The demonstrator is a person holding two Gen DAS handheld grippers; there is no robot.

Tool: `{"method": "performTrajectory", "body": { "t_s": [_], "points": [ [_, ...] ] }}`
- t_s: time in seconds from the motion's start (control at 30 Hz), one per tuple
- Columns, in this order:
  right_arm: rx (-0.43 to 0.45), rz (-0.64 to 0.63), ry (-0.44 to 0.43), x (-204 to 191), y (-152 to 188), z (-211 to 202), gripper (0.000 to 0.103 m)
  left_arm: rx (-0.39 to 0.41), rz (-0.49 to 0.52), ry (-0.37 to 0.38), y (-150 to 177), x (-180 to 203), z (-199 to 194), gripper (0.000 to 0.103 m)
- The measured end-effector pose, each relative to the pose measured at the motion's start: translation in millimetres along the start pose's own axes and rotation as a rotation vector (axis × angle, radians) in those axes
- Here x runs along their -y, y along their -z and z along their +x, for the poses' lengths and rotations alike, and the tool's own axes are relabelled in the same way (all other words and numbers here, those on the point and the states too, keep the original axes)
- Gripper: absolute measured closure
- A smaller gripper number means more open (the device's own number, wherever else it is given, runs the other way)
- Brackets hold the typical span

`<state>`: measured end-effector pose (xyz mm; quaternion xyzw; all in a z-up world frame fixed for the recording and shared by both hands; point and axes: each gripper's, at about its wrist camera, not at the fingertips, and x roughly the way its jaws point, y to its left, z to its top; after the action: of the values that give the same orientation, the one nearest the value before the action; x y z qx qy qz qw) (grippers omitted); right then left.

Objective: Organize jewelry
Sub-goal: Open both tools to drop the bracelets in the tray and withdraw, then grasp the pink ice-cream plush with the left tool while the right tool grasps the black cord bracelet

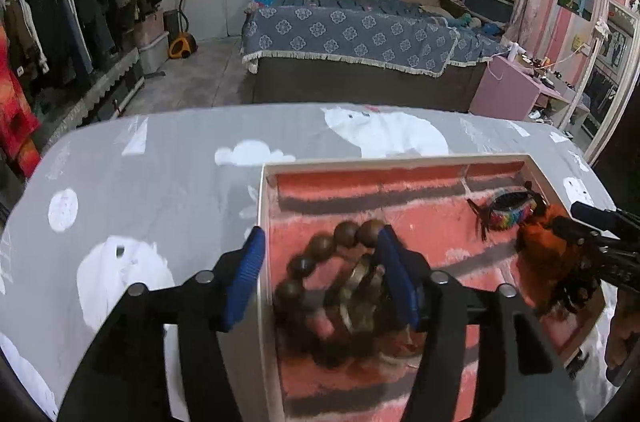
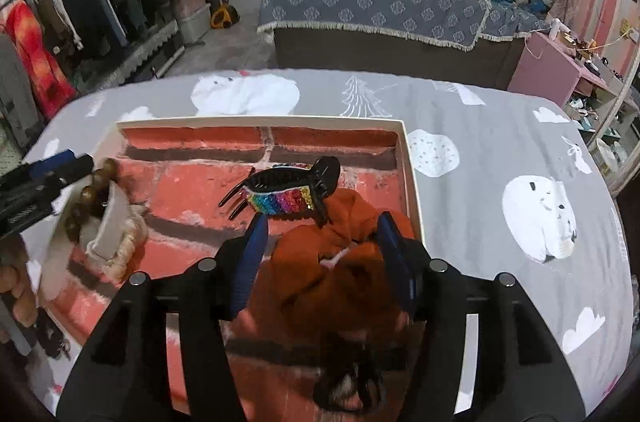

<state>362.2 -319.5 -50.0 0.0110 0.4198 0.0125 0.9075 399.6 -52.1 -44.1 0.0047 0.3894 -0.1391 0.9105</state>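
A white-rimmed tray (image 1: 400, 160) with pink-red lining lies on the table. My left gripper (image 1: 321, 236) is open over the tray's left part: one finger is outside the wall, the other beside a brown wooden bead bracelet (image 1: 304, 266), which is blurred and lies between the jaws with a metallic piece (image 1: 364, 282). My right gripper (image 2: 324, 220) is open over the tray's (image 2: 260, 120) right part, with an orange scrunchie (image 2: 320, 274) loose between its fingers. Just beyond lies a black hair claw with a rainbow band (image 2: 280, 200). The bead bracelet (image 2: 88, 198) rests by a cream braided piece (image 2: 120, 242).
The grey tablecloth with white bears (image 2: 520, 150) has free room right of the tray and left of it (image 1: 140, 190). A hand (image 2: 16, 286) shows at the left edge. Beyond the table are a bed (image 1: 352, 38), a clothes rack (image 1: 72, 6) and a pink side table (image 1: 508, 86).
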Motion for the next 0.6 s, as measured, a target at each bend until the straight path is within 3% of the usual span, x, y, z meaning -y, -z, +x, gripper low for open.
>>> {"method": "performTrajectory", "body": {
  "t_s": [0.27, 0.47, 0.6],
  "points": [
    [0.102, 0.004, -0.027, 10, 50, -64, 0.041, 0.072, -0.015, 0.043, 34, -3, -60, 0.041],
    [0.17, -0.007, -0.035, 12, 96, -117, 0.04, 0.143, -0.006, -0.005, 70, -8, -122, 0.04],
    [0.214, 0.035, -0.041, 19, 123, -151, 0.037, 0.189, -0.064, -0.024, 105, -17, -160, 0.036]
  ]
}}
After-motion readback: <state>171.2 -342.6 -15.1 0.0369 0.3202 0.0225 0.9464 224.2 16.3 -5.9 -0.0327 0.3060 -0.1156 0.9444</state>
